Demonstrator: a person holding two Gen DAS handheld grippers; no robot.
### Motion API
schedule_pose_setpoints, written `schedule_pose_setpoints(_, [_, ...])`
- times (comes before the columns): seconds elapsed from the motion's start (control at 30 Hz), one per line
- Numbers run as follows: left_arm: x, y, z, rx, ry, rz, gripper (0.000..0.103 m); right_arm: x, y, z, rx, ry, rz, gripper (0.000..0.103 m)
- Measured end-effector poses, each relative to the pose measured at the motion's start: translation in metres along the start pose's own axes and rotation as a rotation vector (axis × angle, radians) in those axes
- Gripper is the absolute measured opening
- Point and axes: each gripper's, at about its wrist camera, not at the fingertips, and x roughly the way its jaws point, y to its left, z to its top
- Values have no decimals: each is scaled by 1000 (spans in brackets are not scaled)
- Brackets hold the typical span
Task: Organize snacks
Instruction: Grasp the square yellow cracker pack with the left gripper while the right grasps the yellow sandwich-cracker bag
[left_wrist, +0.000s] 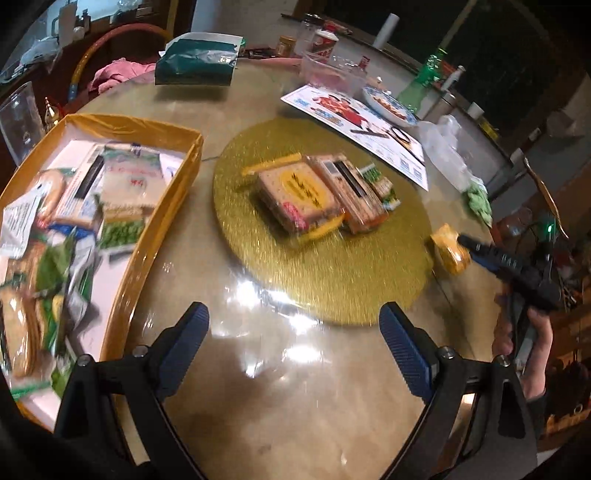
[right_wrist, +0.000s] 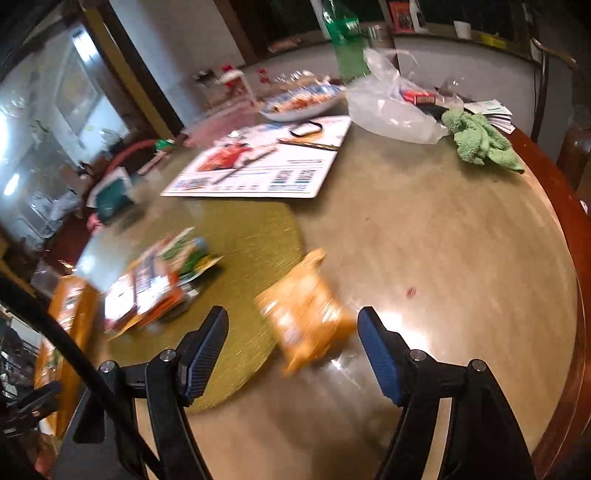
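Now my right claw (right_wrist: 291, 350) hangs released around the orange packet (right_wrist: 306, 314); I should centre, then clench gently, left claw (left_wrist: 291, 343) released, idle.

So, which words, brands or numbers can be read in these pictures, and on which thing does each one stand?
printed sheet: large dark letters, perhaps "YO", not certain; the small print is too blurred.
stacked snack packets on the gold mat: print blurred, unreadable.
loose packets in the yellow box: red marks, unreadable.
orange packet: blurred, unreadable.
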Motion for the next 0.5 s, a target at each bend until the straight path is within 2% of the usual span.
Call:
schedule_pose_setpoints(0.13, [25,-9,29,-5,3,35,93,11,7,-19,-40,46,1,71])
schedule_pose_setpoints(0.17, [32,-14,38,3,-3,47,93,11,9,-25,-44,46,-16,65])
schedule_pose_setpoints(0.23, [44,-20,53,18,-24,92,93,7,15,-36,-66,23,-54,64])
schedule_pose_setpoints(0.3, [59,-25,66,21,-13,114,93,4,20,-44,-76,14,-66,64])
schedule_pose_setpoints(0.37, [74,-28,76,11,11,137,93,6,18,-40,-64,13,-57,65])
schedule_pose_setpoints(0.5, [93,-31,87,-15,-20,250,93,10,15,-35,-30,19,-43,67])
